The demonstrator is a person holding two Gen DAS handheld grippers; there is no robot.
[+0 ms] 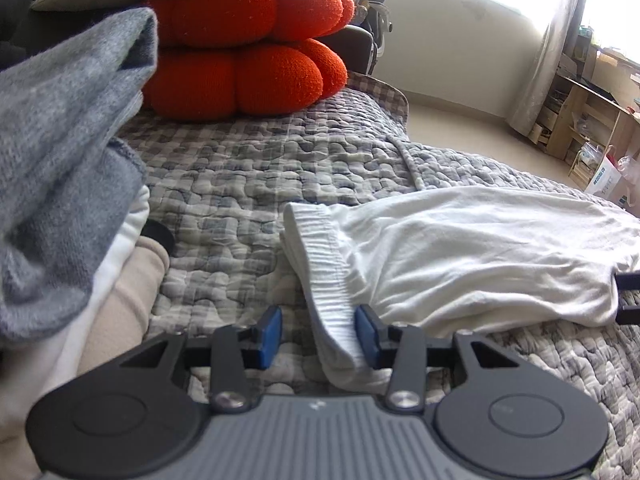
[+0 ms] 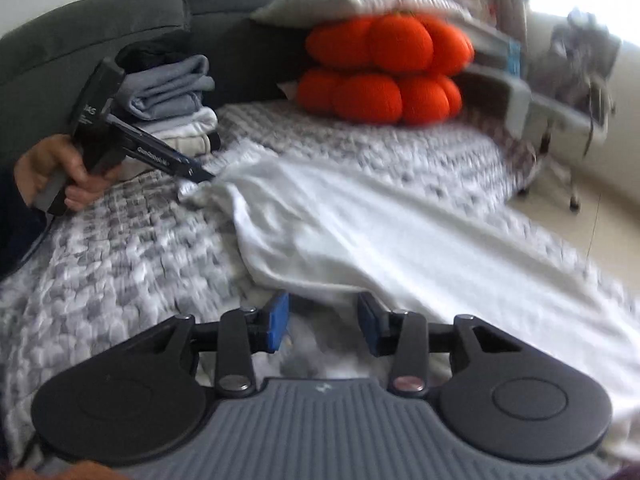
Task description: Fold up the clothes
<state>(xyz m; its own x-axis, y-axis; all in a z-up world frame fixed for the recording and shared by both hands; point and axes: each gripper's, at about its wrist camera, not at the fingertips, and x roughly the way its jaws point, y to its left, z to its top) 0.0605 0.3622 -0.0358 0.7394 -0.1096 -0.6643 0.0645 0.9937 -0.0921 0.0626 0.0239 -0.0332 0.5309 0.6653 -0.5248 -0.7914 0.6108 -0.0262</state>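
White shorts [image 1: 460,248] lie spread on the quilted bed [image 1: 248,168], waistband at the left gripper [image 1: 318,334], whose jaws stand open around it without pinching. Right gripper [image 2: 323,322] gapes empty over the near hem. Next, I judge, both must clamp before folding.

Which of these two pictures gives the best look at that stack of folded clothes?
The right wrist view. There the stack of folded clothes shows whole, layer upon layer, on the quilt against the dark headboard, behind the left gripper. The left wrist view, too close, catches only a blurred, cropped side of it.
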